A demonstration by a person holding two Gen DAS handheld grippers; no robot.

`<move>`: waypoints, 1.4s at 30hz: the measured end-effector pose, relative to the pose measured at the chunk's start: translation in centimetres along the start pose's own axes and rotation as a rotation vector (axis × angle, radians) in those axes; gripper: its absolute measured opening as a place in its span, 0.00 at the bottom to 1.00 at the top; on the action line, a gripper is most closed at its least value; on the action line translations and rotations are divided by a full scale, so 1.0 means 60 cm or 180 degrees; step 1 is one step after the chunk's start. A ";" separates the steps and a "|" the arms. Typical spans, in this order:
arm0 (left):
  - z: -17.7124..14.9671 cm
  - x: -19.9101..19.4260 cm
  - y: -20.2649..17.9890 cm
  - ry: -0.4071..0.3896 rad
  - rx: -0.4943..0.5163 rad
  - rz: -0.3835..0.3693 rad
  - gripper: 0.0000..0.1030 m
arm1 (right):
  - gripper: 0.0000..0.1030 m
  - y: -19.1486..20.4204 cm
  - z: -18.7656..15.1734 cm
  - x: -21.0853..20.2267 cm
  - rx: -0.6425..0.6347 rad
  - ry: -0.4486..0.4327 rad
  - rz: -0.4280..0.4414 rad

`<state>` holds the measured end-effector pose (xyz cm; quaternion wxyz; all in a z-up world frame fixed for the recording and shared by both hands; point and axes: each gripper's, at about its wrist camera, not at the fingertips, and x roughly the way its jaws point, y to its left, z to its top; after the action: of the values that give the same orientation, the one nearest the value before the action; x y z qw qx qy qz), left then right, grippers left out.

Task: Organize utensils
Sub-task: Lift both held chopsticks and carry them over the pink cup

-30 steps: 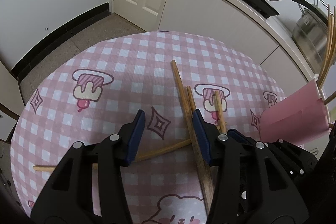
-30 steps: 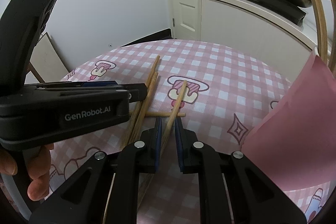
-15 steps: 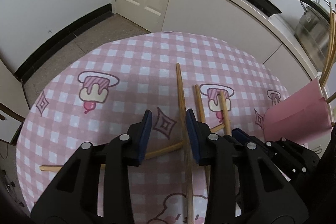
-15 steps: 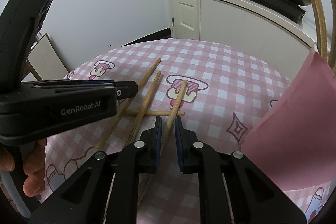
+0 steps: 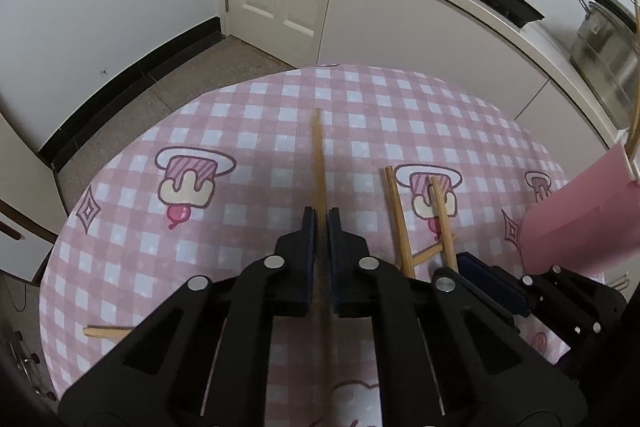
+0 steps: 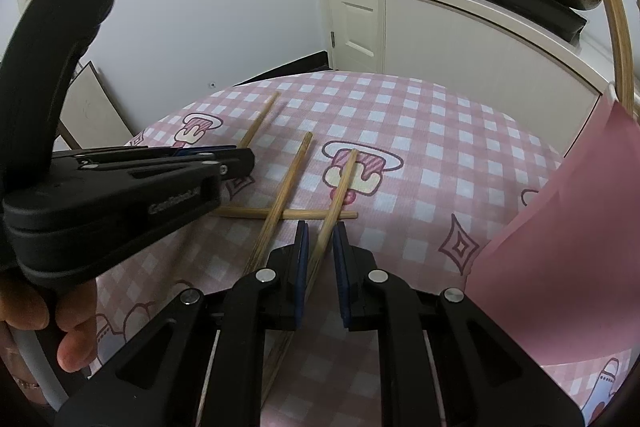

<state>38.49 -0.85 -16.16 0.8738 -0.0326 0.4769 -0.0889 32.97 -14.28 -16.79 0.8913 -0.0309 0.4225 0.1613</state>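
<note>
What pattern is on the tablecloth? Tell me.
Pink-and-white checks with cartoon prints on the tablecloth; left wrist view.

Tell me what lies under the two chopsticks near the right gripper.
A crosswise chopstick lies flat under both slanted chopsticks, on the pink checked tablecloth. Its left end is covered by the left gripper.

Round table (image 5: 360, 95) with pink-white checked cloth, cartoon prints. Pink container (image 5: 584, 215) stands on it, right of both grippers. One chopstick (image 5: 394, 211) rests on the cloth just right of the left gripper (image 5: 319, 217), between the two grippers. Crosswise chopstick (image 6: 296, 214) lies flat just ahead of the right gripper (image 6: 320, 231), under the slanted ones; its other end (image 5: 108, 331) shows low to the left of the left gripper. Cannot tell whether the gripped sticks touch the cloth.
</note>
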 end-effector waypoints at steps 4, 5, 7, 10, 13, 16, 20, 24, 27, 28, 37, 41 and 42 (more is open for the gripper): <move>-0.009 -0.038 0.015 -0.0143 -0.0049 -0.0059 0.06 | 0.09 0.011 -0.003 -0.016 -0.0047 -0.0095 0.0031; -0.011 -0.051 0.020 -0.0196 -0.0076 -0.0070 0.06 | 0.09 0.017 -0.005 -0.022 -0.0078 -0.0128 0.0042; -0.018 -0.080 0.029 -0.0315 -0.0132 -0.0116 0.06 | 0.08 0.028 -0.007 -0.034 -0.0119 -0.0179 0.0090; -0.033 -0.120 0.039 -0.0450 -0.0184 -0.0177 0.06 | 0.07 0.047 -0.012 -0.057 -0.0217 -0.0278 0.0118; -0.052 -0.166 0.044 -0.0590 -0.0196 -0.0238 0.06 | 0.06 0.063 -0.016 -0.084 -0.0299 -0.0394 0.0149; -0.063 -0.207 0.047 -0.0727 -0.0172 -0.0252 0.06 | 0.05 0.076 -0.021 -0.114 -0.0339 -0.0498 0.0205; -0.070 -0.247 0.034 -0.0892 -0.0140 -0.0286 0.06 | 0.05 0.086 -0.028 -0.161 -0.0404 -0.0644 0.0239; -0.087 -0.292 0.018 -0.1025 -0.0070 -0.0352 0.06 | 0.05 0.087 -0.033 -0.214 -0.0407 -0.0811 0.0279; -0.095 -0.319 0.007 -0.1109 -0.0007 -0.0387 0.06 | 0.05 0.083 -0.033 -0.248 -0.0417 -0.0928 0.0276; -0.097 -0.331 0.000 -0.1148 0.0022 -0.0406 0.06 | 0.05 0.081 -0.033 -0.259 -0.0416 -0.0970 0.0269; -0.111 -0.394 -0.045 -0.1346 0.0170 -0.0554 0.06 | 0.05 0.057 -0.044 -0.342 -0.0337 -0.1286 0.0246; -0.114 -0.413 -0.069 -0.1424 0.0231 -0.0626 0.06 | 0.05 0.044 -0.047 -0.369 -0.0316 -0.1399 0.0177; -0.114 -0.415 -0.074 -0.1430 0.0242 -0.0640 0.06 | 0.05 0.038 -0.047 -0.378 -0.0303 -0.1437 0.0155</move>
<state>19.03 -0.38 1.37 0.9453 -0.0659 0.2614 -0.1838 16.73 -18.59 -1.09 0.9566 -0.0258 0.2049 0.2053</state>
